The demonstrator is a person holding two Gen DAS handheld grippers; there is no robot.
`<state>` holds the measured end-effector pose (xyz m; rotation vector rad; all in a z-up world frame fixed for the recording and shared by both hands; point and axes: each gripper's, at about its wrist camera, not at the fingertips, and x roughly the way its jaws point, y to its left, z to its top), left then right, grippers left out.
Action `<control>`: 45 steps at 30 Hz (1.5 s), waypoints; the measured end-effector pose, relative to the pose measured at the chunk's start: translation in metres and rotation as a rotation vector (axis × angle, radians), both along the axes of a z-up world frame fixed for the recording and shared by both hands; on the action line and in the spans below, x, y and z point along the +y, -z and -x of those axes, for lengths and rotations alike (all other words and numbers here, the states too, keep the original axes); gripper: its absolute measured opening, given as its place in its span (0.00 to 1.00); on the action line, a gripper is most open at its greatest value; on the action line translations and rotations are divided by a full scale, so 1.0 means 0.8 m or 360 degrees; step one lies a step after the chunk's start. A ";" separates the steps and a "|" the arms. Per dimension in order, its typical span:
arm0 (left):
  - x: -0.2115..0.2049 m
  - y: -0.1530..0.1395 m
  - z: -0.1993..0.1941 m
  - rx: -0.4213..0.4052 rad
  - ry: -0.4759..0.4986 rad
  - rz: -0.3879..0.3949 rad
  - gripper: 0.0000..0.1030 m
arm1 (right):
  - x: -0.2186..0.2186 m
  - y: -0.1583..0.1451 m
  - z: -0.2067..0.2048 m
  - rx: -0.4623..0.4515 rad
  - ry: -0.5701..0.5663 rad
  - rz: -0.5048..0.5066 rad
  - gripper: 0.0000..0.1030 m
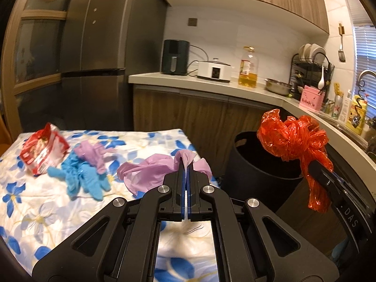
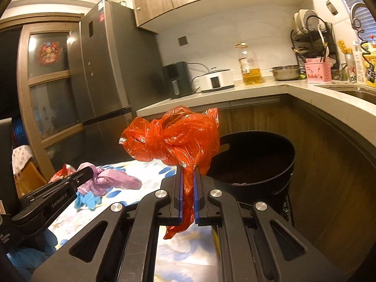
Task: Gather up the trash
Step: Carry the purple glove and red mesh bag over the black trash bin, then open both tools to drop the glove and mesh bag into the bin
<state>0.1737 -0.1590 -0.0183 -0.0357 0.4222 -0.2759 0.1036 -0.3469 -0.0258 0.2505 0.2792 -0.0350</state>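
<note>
My left gripper [image 1: 186, 164] is shut on a crumpled purple plastic bag [image 1: 150, 169], held just above the flowered table [image 1: 35, 206]; it also shows in the right wrist view [image 2: 108, 179]. My right gripper [image 2: 188, 171] is shut on a crumpled red plastic bag [image 2: 174, 138], held beside the rim of the black bin [image 2: 256, 162]. The red bag [image 1: 293, 138] and bin [image 1: 256, 171] also show in the left wrist view. A blue glove [image 1: 82, 176], a second purple piece [image 1: 94, 155] and a red-and-white snack wrapper [image 1: 43, 150] lie on the table.
The bin stands between the table's right edge and the wooden counter cabinets [image 1: 188, 115]. The counter holds an air fryer [image 1: 175, 56], a white cooker [image 1: 213, 70], an oil bottle [image 1: 248, 68], a steel bowl [image 1: 277, 87] and a dish rack [image 1: 310, 65]. A dark fridge [image 1: 94, 47] stands behind the table.
</note>
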 end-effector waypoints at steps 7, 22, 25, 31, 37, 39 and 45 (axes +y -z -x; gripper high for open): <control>-0.029 -0.004 -0.013 -0.0016 0.0068 -0.0011 0.00 | -0.025 -0.005 -0.003 -0.0023 0.0091 -0.0010 0.07; -0.101 -0.021 -0.045 -0.0072 0.0247 0.0018 0.00 | -0.078 -0.009 -0.020 -0.0035 0.0272 -0.0063 0.07; -0.120 -0.023 -0.052 -0.0081 0.0286 0.0020 0.00 | -0.084 -0.009 -0.026 -0.0036 0.0297 -0.0066 0.07; -0.152 -0.024 -0.064 -0.0091 0.0353 0.0023 0.00 | -0.095 -0.008 -0.037 -0.0033 0.0331 -0.0059 0.07; -0.172 -0.019 -0.078 -0.0077 0.0384 0.0021 0.00 | -0.105 -0.007 -0.047 -0.0036 0.0349 -0.0062 0.07; -0.176 -0.015 -0.082 -0.0069 0.0391 0.0016 0.00 | -0.107 -0.006 -0.050 -0.0035 0.0352 -0.0062 0.07; -0.176 -0.007 -0.094 -0.0050 0.0398 0.0027 0.00 | -0.109 -0.005 -0.055 -0.0036 0.0356 -0.0057 0.07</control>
